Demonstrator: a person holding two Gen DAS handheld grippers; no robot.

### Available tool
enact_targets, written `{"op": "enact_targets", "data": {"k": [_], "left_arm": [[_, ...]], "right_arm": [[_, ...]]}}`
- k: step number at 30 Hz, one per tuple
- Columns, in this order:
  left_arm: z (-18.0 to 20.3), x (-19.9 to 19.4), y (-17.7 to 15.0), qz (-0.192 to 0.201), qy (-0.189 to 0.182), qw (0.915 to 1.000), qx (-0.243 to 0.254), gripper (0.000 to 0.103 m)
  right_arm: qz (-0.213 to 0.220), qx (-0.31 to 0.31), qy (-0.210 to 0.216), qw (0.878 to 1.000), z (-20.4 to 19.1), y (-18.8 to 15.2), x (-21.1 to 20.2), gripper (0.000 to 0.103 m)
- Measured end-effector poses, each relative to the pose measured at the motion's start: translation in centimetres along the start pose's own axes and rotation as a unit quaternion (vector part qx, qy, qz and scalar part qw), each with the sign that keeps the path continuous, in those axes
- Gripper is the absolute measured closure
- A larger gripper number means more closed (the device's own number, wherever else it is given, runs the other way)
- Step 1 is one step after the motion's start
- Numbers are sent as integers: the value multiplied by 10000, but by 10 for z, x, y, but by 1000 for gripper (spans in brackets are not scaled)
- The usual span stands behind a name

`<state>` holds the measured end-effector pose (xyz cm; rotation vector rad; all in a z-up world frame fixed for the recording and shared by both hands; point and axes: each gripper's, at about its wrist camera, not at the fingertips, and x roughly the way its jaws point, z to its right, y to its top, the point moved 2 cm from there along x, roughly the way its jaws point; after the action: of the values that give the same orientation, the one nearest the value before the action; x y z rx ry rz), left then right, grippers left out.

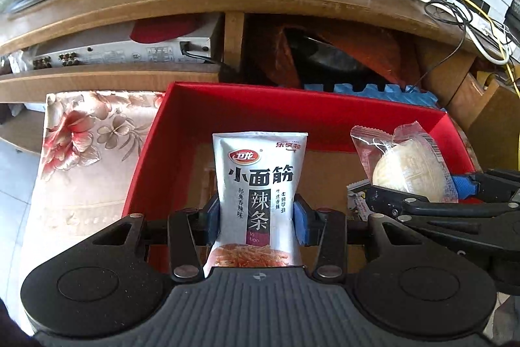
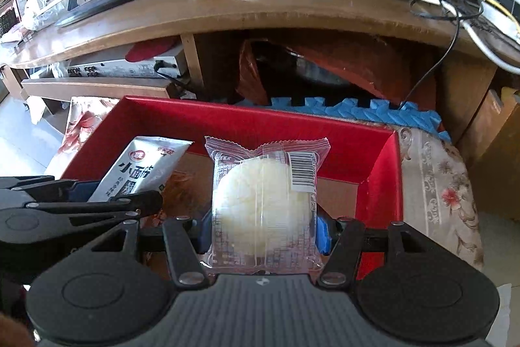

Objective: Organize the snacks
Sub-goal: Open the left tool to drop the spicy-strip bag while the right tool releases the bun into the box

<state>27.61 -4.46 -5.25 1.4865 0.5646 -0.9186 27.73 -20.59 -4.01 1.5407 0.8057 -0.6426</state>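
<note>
Over red box [image 1: 182,126] | left gripper [image 1: 256,217] clamps silver snack packet [image 1: 258,200]; right gripper [image 2: 263,233] clamps wrapped bun [image 2: 260,204]

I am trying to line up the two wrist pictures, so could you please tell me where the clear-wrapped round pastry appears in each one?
Left wrist view: the pastry sits at the right edge, clamped in the right gripper.
Right wrist view: the pastry fills the lower centre, between that gripper's blue pads.
Shared landmark: the red box, behind the pastry in both views.
</note>
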Motion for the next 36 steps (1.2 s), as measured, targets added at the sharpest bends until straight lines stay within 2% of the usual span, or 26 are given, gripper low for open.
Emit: {"op": "enact_targets", "data": {"k": [4, 16, 27, 36], "left_arm": [[0, -1, 1, 29, 22, 10000, -6, 48], [-6, -8, 4, 129, 141, 9998, -87, 25], [-7, -30, 1, 257, 23, 9996, -87, 22], [-21, -58, -23, 215, 94, 9997, 40, 18]], "right_arm": [[-47, 95, 1, 9999, 3, 1, 7, 47], [23, 132, -30, 9999, 7, 5, -2, 44], [155, 217, 0, 9996, 8, 5, -25, 42], [126, 32, 121, 9998, -6, -11, -48, 41]]}}
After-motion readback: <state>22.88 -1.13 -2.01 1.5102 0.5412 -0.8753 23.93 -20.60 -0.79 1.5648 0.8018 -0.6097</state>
